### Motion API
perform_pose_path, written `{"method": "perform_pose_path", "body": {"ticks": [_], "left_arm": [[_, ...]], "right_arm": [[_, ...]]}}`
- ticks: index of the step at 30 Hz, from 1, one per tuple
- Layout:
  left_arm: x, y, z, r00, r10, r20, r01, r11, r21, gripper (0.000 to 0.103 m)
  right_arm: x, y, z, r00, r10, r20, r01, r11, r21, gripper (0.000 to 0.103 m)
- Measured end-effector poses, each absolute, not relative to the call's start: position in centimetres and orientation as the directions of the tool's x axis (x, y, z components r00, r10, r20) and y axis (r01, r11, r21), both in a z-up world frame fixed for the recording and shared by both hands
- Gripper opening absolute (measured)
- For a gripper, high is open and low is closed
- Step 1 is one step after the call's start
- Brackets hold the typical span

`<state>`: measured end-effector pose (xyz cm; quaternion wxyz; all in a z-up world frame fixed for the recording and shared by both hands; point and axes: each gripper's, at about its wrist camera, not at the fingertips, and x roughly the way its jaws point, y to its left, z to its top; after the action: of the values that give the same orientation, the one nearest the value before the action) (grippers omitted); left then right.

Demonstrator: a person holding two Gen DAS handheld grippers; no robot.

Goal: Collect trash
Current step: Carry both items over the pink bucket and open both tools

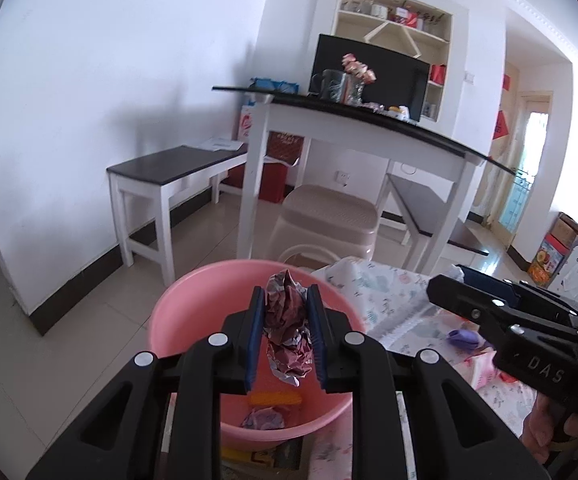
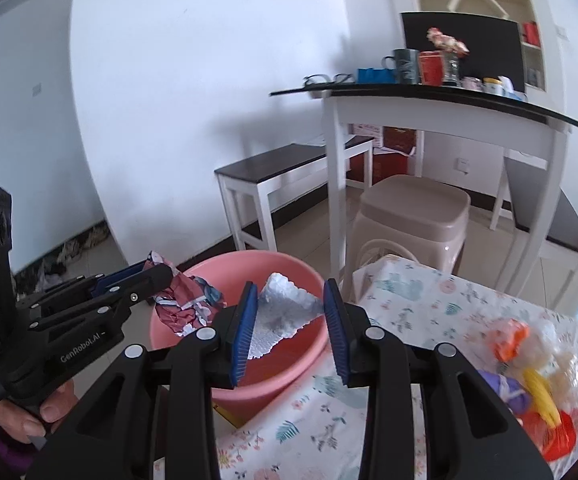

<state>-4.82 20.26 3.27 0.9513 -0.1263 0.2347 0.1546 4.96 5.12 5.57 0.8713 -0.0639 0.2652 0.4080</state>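
While both views looked out over a pink plastic basin (image 1: 193, 320), each gripper carried a piece of trash above it. In the left wrist view, the left gripper (image 1: 285, 312) sat at lower centre, its blue pads pressed on either side of a crumpled maroon and silver wrapper (image 1: 287, 328) that hung over the basin's inside. Low in the basin lay an orange-yellow wrapper (image 1: 275, 399) and a purplish crumpled scrap (image 1: 263, 418). At the right edge of that frame the right gripper (image 1: 465, 280) reached in over a flower-patterned cloth (image 1: 393, 304), a hand (image 1: 549, 432) gripping its handle at lower right.

In the right wrist view, the right gripper's blue pads at lower centre were closed on a jagged piece of white foam (image 2: 285, 316), held over the basin's inner wall. At the left of that frame the left gripper showed side-on with the wrapper clamped at its tip, just above the basin's near-left rim. At lower right of the frame, a heap of bright trash (image 2: 529, 376), blurred, lay on the cloth.

Beyond the basin stood a beige plastic stool (image 2: 413, 216), a white table with a dark top (image 2: 449, 96), and a low dark-topped bench (image 2: 281, 168) against the white wall.
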Motion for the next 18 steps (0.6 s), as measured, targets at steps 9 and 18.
{"method": "perform_pose_path", "body": {"ticks": [9, 18], "left_arm": [[-3.5, 22.0, 0.1, 0.793, 0.236, -0.561, -0.386, 0.908, -0.162, 0.021], [-2.5, 21.9, -2.5, 0.749, 0.220, -0.625, -0.387, 0.911, -0.143, 0.022]], "right_arm": [[4.2, 8.9, 2.8, 0.500, 0.638, -0.586, -0.770, 0.637, 0.035, 0.035], [4.3, 10.0, 0.3, 0.458, 0.608, -0.649, -0.779, 0.626, 0.037, 0.035]]}}
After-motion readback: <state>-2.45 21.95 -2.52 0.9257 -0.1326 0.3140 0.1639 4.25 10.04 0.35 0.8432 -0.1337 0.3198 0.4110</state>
